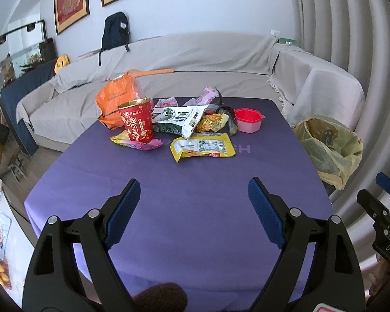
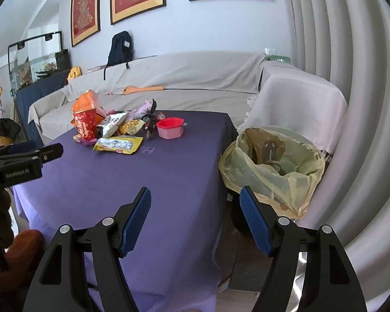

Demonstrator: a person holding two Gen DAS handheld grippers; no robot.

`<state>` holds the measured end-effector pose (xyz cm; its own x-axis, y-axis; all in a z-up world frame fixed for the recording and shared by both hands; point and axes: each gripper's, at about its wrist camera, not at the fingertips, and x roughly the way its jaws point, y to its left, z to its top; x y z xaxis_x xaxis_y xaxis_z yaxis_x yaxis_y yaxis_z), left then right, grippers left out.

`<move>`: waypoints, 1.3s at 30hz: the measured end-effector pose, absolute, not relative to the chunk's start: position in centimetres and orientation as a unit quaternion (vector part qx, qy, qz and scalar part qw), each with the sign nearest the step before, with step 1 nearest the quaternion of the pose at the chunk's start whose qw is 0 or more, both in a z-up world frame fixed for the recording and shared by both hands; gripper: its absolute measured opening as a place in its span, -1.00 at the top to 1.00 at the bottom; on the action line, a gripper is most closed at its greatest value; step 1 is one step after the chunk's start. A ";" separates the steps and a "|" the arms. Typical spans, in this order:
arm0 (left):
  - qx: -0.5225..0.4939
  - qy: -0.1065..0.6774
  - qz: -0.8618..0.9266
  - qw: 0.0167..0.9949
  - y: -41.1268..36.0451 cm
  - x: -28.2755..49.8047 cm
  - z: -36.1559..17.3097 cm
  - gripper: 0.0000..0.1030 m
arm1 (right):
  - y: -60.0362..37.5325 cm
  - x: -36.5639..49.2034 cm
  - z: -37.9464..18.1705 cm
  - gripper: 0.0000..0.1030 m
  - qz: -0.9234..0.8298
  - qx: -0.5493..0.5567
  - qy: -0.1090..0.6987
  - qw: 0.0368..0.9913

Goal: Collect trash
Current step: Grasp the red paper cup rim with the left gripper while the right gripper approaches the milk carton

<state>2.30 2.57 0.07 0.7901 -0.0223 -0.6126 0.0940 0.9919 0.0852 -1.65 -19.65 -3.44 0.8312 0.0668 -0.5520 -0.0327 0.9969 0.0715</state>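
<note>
Hovering over bare purple tabletop (image 1: 195, 208), the left gripper (image 1: 193, 195) is spread wide and empty; the trash pile (image 1: 184, 124) lies well ahead, red cup (image 1: 137, 122) foremost. The right gripper (image 2: 195, 205), also spread, has the lined bin (image 2: 273, 161) just ahead-right.

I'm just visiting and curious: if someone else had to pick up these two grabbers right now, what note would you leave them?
Left gripper: fingers open, holding nothing, above the near part of the purple table.
Right gripper: fingers open, holding nothing, over the table's right edge.
Trash is piled at the far end: red paper cup, orange bag, white-green packet, yellow wrapper, red container and smaller wrappers.
The yellow-lined bin stands beside the table on the right, with something dark inside.
Done: nothing picked up at present.
Left: move every piece into the bin.
</note>
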 end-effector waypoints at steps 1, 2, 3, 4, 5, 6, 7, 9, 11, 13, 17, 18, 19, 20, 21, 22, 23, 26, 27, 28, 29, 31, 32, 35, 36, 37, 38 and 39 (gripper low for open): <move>0.052 0.326 -0.036 0.943 2.8 2.9 -0.1 -0.57 | -19.6 -1.3 -3.5 -0.31 0.025 0.025 0.292 0.956; 0.045 0.332 -0.046 0.941 3.1 3.6 -0.3 -0.57 | -19.4 -0.6 -3.5 -0.31 0.024 0.018 0.295 0.955; 0.039 0.338 -0.057 0.938 3.5 4.3 -0.5 -0.57 | -19.2 0.0 -3.5 -0.31 0.023 0.013 0.297 0.955; 0.034 0.344 -0.065 0.936 3.9 5.0 -0.7 -0.57 | -19.0 0.8 -3.6 -0.31 0.020 0.006 0.300 0.954; 0.033 0.346 -0.072 0.935 4.4 5.7 -1.0 -0.57 | -18.9 1.3 -3.7 -0.31 0.020 0.002 0.302 0.953; 0.032 0.347 -0.078 0.934 4.8 6.3 -1.2 -0.57 | -18.6 2.3 -3.9 -0.31 0.021 -0.003 0.308 0.951; 0.028 0.347 -0.085 0.933 5.4 6.9 -1.5 -0.57 | -18.3 3.2 -4.1 -0.31 0.023 -0.006 0.312 0.950; 0.011 0.357 -0.114 0.927 6.9 8.5 -1.9 -0.57 | -17.7 4.9 -4.4 -0.31 0.027 -0.013 0.322 0.946; 0.006 0.370 -0.139 0.918 8.2 10.0 -2.2 -0.64 | -17.1 6.9 -4.7 -0.31 0.034 -0.016 0.333 0.942; 0.022 0.361 -0.133 0.923 9.3 11.1 -2.2 -0.68 | -16.3 9.4 -4.9 -0.31 0.049 -0.016 0.345 0.937; 0.008 0.370 -0.125 0.921 12.3 13.0 -2.0 -0.68 | -14.1 13.2 -5.0 -0.31 0.075 -0.026 0.355 0.931; -0.004 0.372 -0.123 0.920 13.3 13.6 -1.8 -0.68 | -13.6 13.9 -5.0 -0.31 0.082 -0.028 0.357 0.930; -0.012 0.371 -0.121 0.920 14.0 14.0 -1.5 -0.68 | -12.9 14.8 -5.1 -0.31 0.094 -0.030 0.360 0.928; -0.025 0.369 -0.121 0.921 14.9 14.6 -1.2 -0.68 | -12.4 15.4 -5.1 -0.31 0.102 -0.032 0.362 0.926; -0.034 0.366 -0.122 0.922 15.6 15.2 -0.8 -0.68 | -11.8 16.0 -5.3 -0.31 0.110 -0.035 0.366 0.924; -0.044 0.365 -0.121 0.922 16.3 15.9 -0.4 -0.68 | -11.4 16.4 -5.3 -0.31 0.112 -0.037 0.369 0.922; -0.058 0.363 -0.118 0.922 17.1 16.9 0.0 -0.67 | -10.9 16.9 -5.5 -0.31 0.115 -0.039 0.370 0.921; -0.122 0.373 -0.114 0.913 19.3 19.9 0.6 -0.57 | -9.9 17.7 -5.8 -0.31 0.115 -0.043 0.369 0.921; -0.149 0.386 -0.119 0.903 20.0 21.3 0.5 -0.55 | -9.7 17.8 -6.0 -0.31 0.115 -0.043 0.368 0.922; -0.165 0.398 -0.123 0.894 20.4 22.5 0.2 -0.48 | -9.5 18.0 -6.1 -0.31 0.115 -0.043 0.368 0.922; -0.175 0.409 -0.122 0.887 20.6 23.5 -0.2 -0.37 | -9.3 18.0 -6.2 -0.31 0.116 -0.043 0.369 0.921; -0.180 0.423 -0.114 0.881 20.8 24.7 -0.8 -0.26 | -9.1 17.9 -6.4 -0.31 0.119 -0.046 0.371 0.920; -0.180 0.430 -0.110 0.878 20.9 25.3 -1.3 -0.19 | -9.1 17.9 -6.5 -0.31 0.121 -0.048 0.372 0.919; -0.183 0.445 -0.102 0.871 20.7 26.2 -2.2 -0.16 | -9.4 17.9 -6.4 -0.31 0.123 -0.049 0.372 0.919; -0.184 0.449 -0.099 0.869 20.7 26.3 -2.5 -0.15 | -9.5 17.9 -6.4 -0.31 0.122 -0.049 0.373 0.919; -0.183 0.452 -0.094 0.868 20.6 26.3 -2.8 -0.05 | -9.6 18.0 -6.4 -0.31 0.122 -0.050 0.374 0.918; -0.181 0.452 -0.091 0.869 20.5 26.4 -3.0 0.08 | -9.6 18.1 -6.4 -0.31 0.122 -0.049 0.374 0.918; -0.180 0.452 -0.089 0.869 20.4 26.4 -3.1 0.13 | -9.6 18.0 -6.5 -0.31 0.122 -0.049 0.373 0.918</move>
